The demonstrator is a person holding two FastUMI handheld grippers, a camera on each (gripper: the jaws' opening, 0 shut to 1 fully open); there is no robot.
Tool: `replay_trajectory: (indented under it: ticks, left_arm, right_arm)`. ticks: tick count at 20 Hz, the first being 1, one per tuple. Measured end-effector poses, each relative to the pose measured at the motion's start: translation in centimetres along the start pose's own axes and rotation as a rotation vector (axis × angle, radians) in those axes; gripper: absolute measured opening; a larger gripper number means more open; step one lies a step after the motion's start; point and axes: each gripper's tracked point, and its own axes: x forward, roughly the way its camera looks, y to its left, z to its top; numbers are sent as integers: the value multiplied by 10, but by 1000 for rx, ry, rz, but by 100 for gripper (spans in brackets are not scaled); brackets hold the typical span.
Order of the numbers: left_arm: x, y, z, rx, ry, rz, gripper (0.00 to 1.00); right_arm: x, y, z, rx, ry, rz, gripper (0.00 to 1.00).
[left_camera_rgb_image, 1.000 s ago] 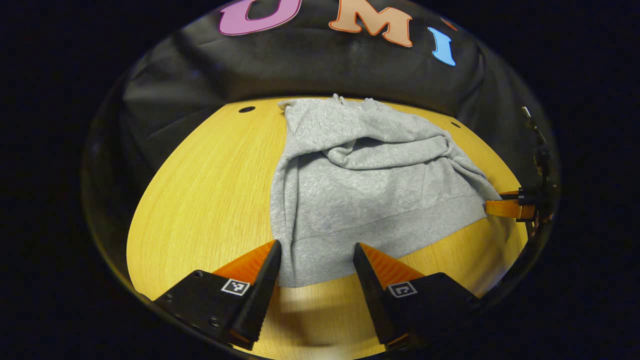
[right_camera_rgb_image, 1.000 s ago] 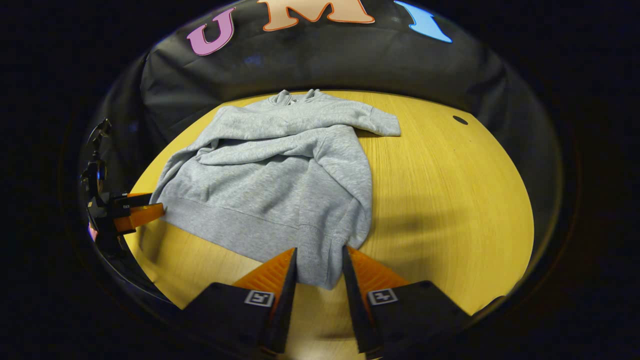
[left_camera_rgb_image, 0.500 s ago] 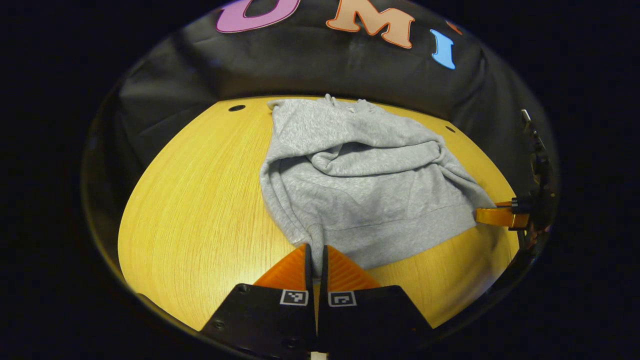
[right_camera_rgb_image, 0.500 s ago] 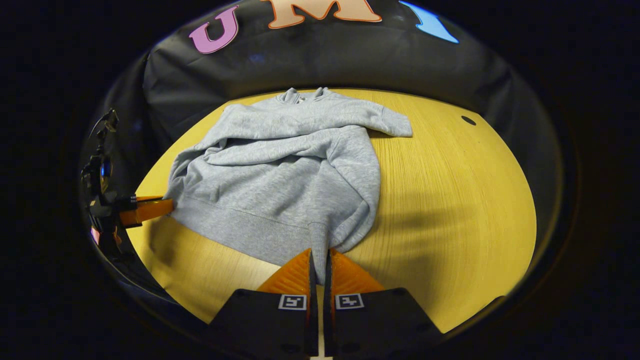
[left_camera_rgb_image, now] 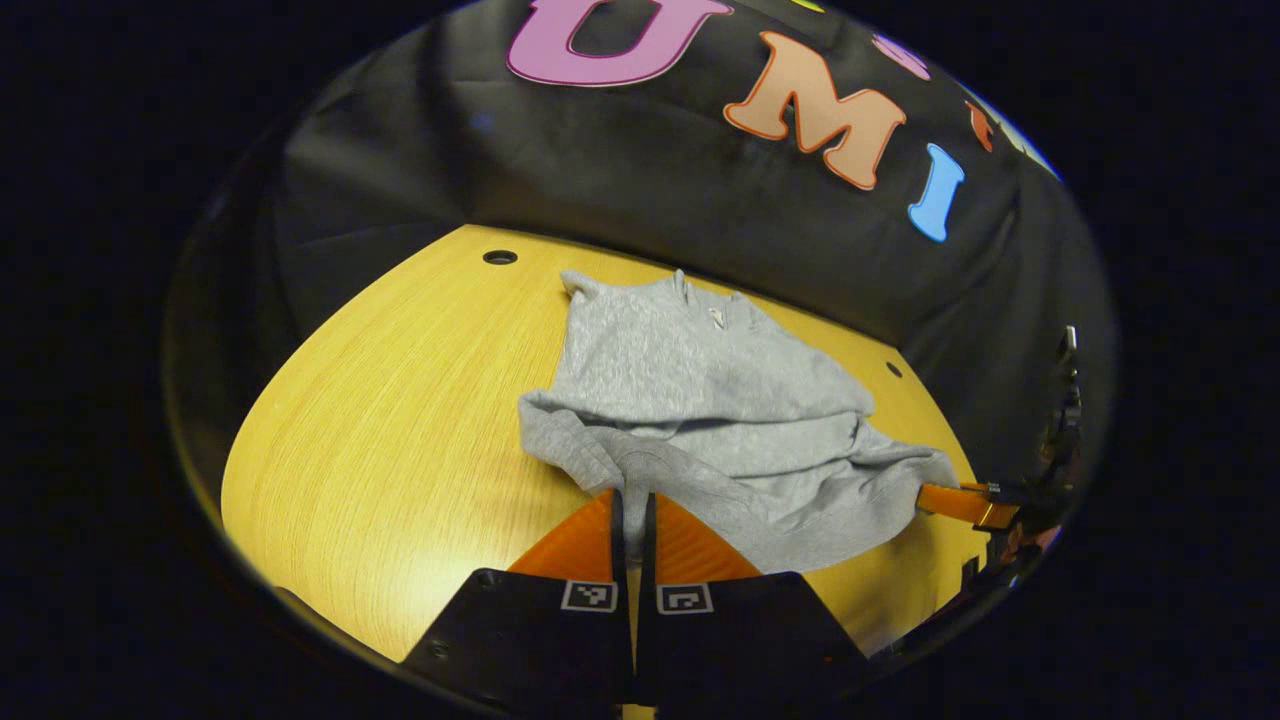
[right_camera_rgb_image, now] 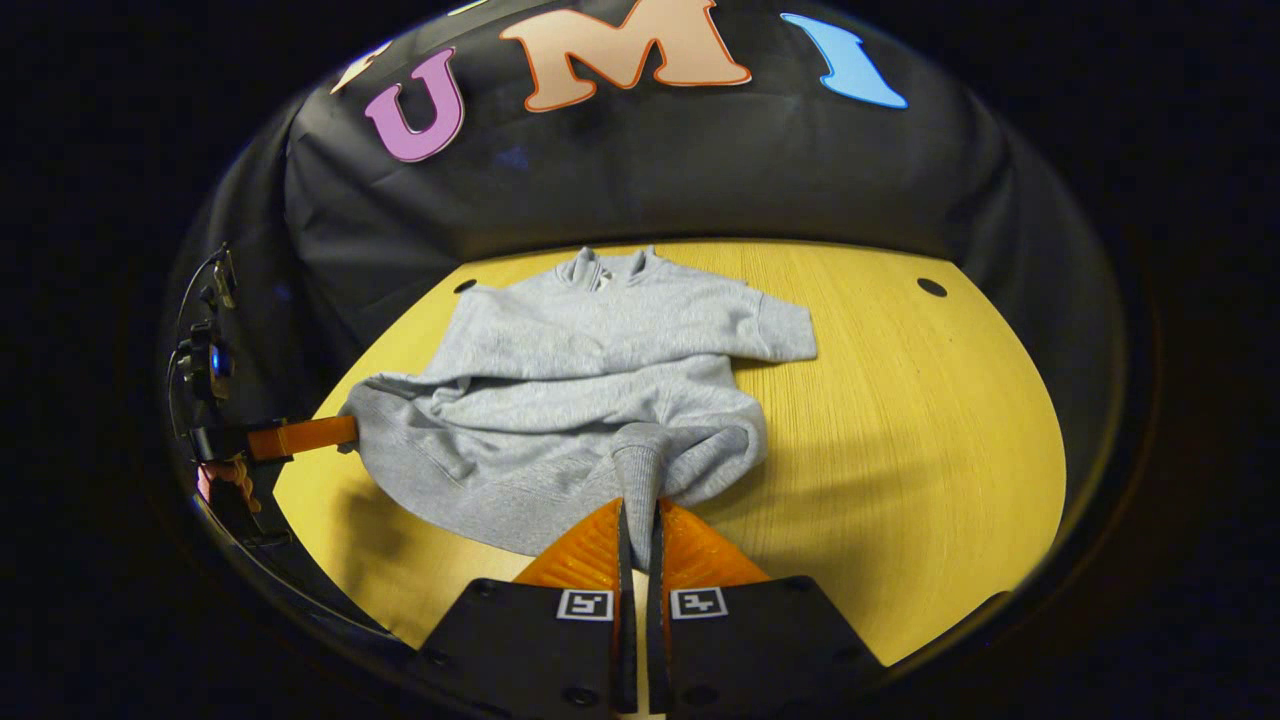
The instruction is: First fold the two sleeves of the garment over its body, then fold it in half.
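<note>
- Two tongs, each clamped on the bottom hem of one grey garment (left_camera_rgb_image: pixel 700 400).
- Left tongs (left_camera_rgb_image: pixel 631 515): fingers pressed together on a pinch of hem at the lower centre of the left gripper view; also seen at the left edge of the right gripper view, held by a hand.
- Right tongs (right_camera_rgb_image: pixel 638 520): fingers pressed together on a raised tuck of hem at the lower centre of the right gripper view.
- Garment: lies on the yellow desk (right_camera_rgb_image: pixel 900 420), collar toward the black wall at the upper centre of the frame, hem nearest the tongs and lifted off the wood. Sleeves appear already laid across the body.
- Long axis: hem to collar, running straight ahead of both tongs, up the frame.
- Judgement: the half-fold is in hand; the hem must travel forward to the collar. Both hands stand equally near, one at each hem corner.
</note>
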Motion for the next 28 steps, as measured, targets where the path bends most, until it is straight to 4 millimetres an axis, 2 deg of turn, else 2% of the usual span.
replay_trajectory:
  ticks: [3, 7, 10, 12, 15, 16, 17, 19, 23, 26, 27, 28]
  left_arm:
    - [15, -2, 31, 20, -46, 3, 0]
    - [44, -3, 60, 56, -63, 32, 0]
    - [75, -2, 76, 68, -50, 60, 0]
    - [98, 1, 78, 73, -36, 73, 0]
    - [126, 10, 67, 73, 12, 98, 0]
    - [134, 14, 61, 66, 29, 101, 3]
    - [140, 15, 56, 58, 44, 101, 0]
    - [150, 16, 50, 51, 61, 95, 0]
    - [160, 16, 49, 74, 60, 93, 0]
    - [160, 22, 51, 72, 46, 103, 8]
    - [159, 22, 52, 70, 41, 94, 7]
    - [158, 22, 55, 75, 37, 91, 17]
  right_arm:
    - [13, -6, 25, 22, -34, -6, 7]
    - [37, -12, 63, 63, -64, 3, 6]
    - [70, -20, 87, 37, -58, -5, 6]
    - [92, -22, 91, 7, -33, -9, 6]
    - [122, -25, 87, 17, 7, -12, 6]
    - [130, -27, 85, 32, 20, -11, 6]
    - [138, -28, 81, 46, 31, -8, 7]
    - [149, -30, 75, 60, 51, 0, 6]
    - [155, -29, 76, 59, 35, 23, 7]
    - [152, -30, 76, 111, 51, 23, 10]
    - [151, -27, 78, 134, 54, 35, 11]
    - [149, -26, 80, 154, 56, 41, 13]
